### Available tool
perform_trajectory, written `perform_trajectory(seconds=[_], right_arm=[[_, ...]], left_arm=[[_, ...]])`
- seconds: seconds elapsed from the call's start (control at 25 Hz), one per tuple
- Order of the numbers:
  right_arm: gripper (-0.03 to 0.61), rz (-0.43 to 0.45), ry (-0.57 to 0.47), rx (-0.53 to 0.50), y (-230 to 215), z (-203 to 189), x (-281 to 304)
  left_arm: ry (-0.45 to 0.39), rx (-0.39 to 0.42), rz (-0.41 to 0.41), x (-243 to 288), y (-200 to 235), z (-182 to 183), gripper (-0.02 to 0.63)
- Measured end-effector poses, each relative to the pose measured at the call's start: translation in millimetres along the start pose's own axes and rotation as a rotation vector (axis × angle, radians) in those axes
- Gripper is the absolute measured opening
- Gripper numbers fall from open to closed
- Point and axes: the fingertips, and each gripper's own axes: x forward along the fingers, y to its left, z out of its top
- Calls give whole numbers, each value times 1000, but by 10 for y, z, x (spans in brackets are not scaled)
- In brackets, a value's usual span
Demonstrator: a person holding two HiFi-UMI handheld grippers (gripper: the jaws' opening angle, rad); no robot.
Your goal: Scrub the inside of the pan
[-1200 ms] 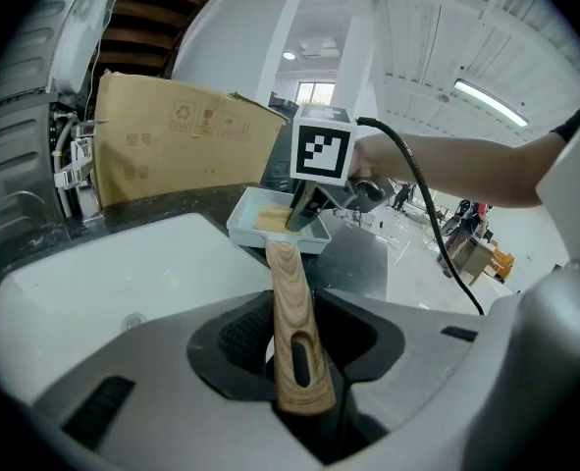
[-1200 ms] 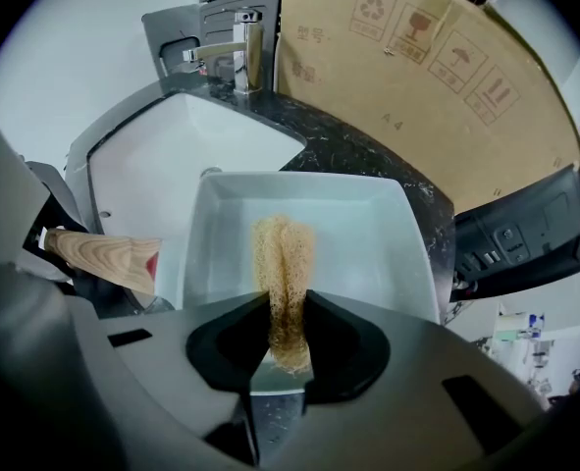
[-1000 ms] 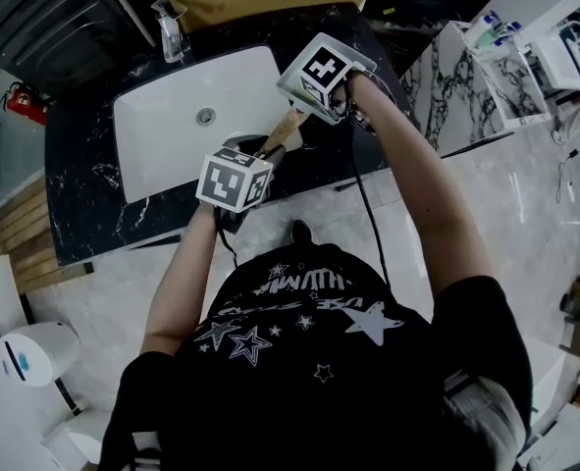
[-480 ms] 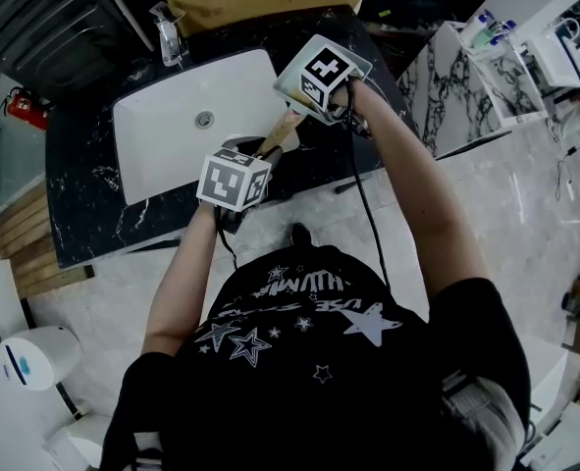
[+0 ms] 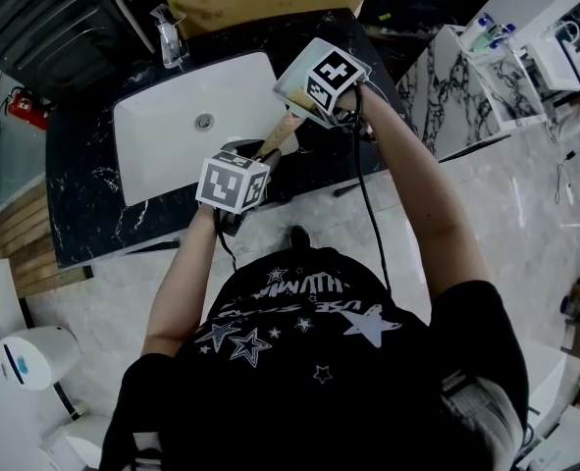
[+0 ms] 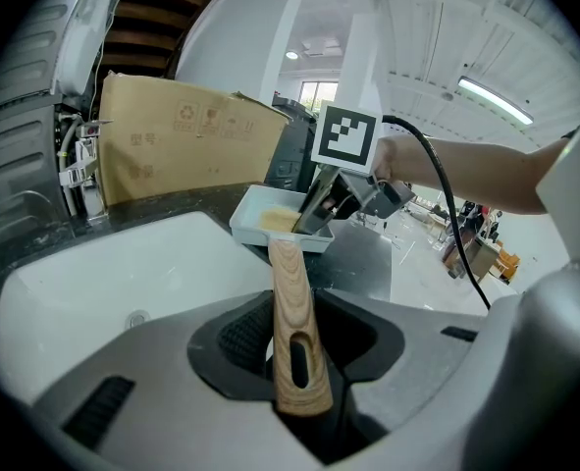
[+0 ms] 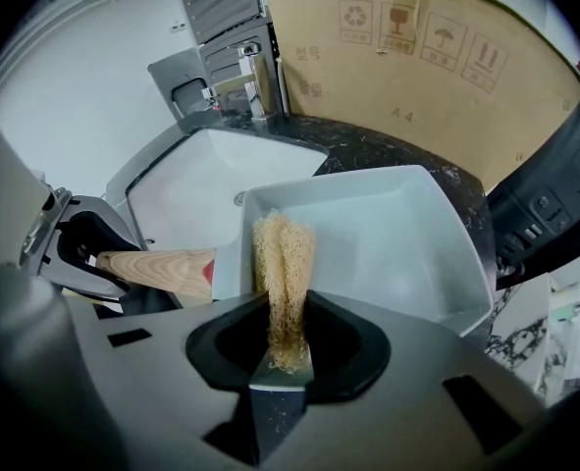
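Pan (image 7: 378, 234): pale grey, rectangular, shallow, held tilted beside sink (image 7: 196, 180). Slotted wooden handle (image 6: 291, 312) sat clamped in left gripper (image 6: 299, 340). Yellow mesh scrubber (image 7: 283, 263), pinched in right gripper (image 7: 288, 340), reached inside pan near handle-side wall.

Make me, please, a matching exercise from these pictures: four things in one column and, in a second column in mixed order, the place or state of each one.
Column one
1. wooden handle
2. scrubber
3. pan
4. cardboard sheet

Column two
A. brown, upright behind the sink
B. clamped between the jaws of the right gripper
C. clamped between the jaws of the left gripper
D. pale and rectangular, with raised walls

Right pairs: 1-C, 2-B, 3-D, 4-A
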Motion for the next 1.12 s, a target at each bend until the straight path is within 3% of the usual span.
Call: perform_trajectory(seconds=[0.6, 1.12], right_arm=[[83, -251, 2, 70, -996, -37, -279], [83, -476, 83, -51, -1437, 6, -274]], left_arm=[[7, -1, 5, 0, 5, 0, 137], [5, -9, -7, 1, 1, 11, 137]])
